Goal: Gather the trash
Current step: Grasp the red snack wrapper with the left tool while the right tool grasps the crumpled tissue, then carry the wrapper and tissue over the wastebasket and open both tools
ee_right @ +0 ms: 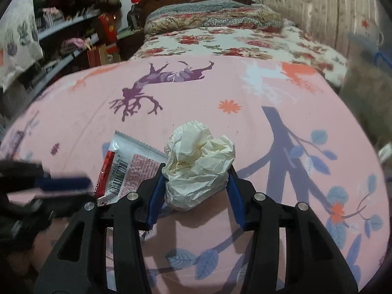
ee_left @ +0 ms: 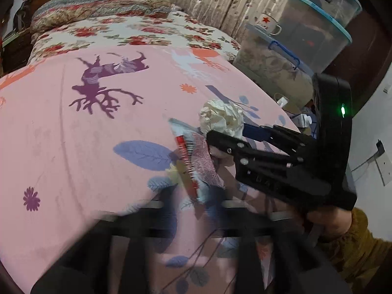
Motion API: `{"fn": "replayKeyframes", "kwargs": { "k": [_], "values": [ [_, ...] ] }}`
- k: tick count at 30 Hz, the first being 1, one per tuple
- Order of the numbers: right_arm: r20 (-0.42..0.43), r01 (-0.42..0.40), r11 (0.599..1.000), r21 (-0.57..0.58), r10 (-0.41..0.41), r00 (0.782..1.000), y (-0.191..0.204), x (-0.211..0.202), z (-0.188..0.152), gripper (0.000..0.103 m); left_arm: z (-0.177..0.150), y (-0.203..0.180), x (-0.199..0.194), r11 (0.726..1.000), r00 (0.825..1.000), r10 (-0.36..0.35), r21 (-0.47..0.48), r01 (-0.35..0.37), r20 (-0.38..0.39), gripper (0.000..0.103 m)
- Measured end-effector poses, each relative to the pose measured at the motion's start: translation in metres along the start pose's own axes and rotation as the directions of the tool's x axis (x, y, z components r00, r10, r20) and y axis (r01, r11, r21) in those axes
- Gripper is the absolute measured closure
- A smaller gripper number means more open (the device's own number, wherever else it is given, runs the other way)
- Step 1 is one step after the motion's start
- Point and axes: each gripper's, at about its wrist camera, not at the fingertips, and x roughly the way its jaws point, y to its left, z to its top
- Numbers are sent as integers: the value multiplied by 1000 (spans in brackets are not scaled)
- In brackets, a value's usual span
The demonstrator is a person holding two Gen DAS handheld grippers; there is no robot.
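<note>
A crumpled white paper ball sits between the blue pads of my right gripper, which is shut on it over the pink bed sheet. The left wrist view shows that gripper from the side, with the ball at its tip. A silver and red snack wrapper lies flat on the sheet just left of the ball. My left gripper is motion-blurred, and its fingers stand apart below the wrapper. Seen from the right wrist, the left gripper is a blur beside the wrapper's red edge.
Folded floral quilts lie at the head of the bed. Stacked clear storage boxes with blue lids and a mug with a red star stand off the bed's right side. Cluttered shelves line the left. A hand in a mustard sleeve holds the right gripper.
</note>
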Motion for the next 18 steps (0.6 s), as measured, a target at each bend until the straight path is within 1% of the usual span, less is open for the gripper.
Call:
{"fn": "replayKeyframes", "kwargs": {
  "k": [1,2,4,6,7,8,9,10,11,12,13,14,15,16,17,18],
  "values": [
    [-2,-9,1000,14,9,1000,-2,0,-2,54,1,4,-3,1000,1000,13,-22,-12,20,14],
    [-4,-21,999,29,21,1000,-5,1,-4,54,1,8,-6,999,999,3,-44,-1,46,16],
    [0,-49,996,70,50,999,-11,2,-8,54,5,17,-3,996,999,-40,-82,42,27,16],
    [2,-59,995,82,59,998,-12,2,-9,54,8,20,2,993,998,-61,-103,62,10,16],
    [3,-63,994,86,63,998,-13,2,-9,54,9,21,5,992,998,-70,-108,70,2,19],
    [3,-68,993,92,68,998,-13,3,-9,54,10,20,9,991,997,-78,-112,77,-9,26],
    [3,-73,993,96,73,997,-14,3,-9,54,12,19,14,990,996,-91,-112,88,-21,30],
    [3,-78,992,101,78,997,-15,4,-9,54,13,17,17,989,994,-101,-109,97,-30,38],
    [2,-86,991,107,86,996,-16,4,-10,54,14,14,23,990,993,-106,-100,101,-43,51],
    [2,-96,989,115,97,995,-18,4,-10,54,14,12,28,990,993,-108,-96,102,-57,60],
    [3,-127,982,138,127,992,-23,5,-10,54,14,11,33,990,990,-115,-95,108,-75,76],
    [7,-157,974,162,158,987,-28,5,-10,54,12,10,39,988,987,-129,-98,120,-97,99],
    [20,-198,960,199,199,980,-36,3,-11,54,11,9,44,987,984,-135,-100,124,-114,99],
    [52,-254,934,250,249,967,-46,-2,-13,54,11,8,43,987,985,-134,-98,124,-106,99],
    [92,-289,913,288,274,957,-56,-10,-15,54,13,7,41,987,985,-141,-93,131,-104,99],
    [120,-295,907,302,271,955,-63,-18,-16,54,15,5,39,986,984,-147,-89,138,-98,99]
  ]
}}
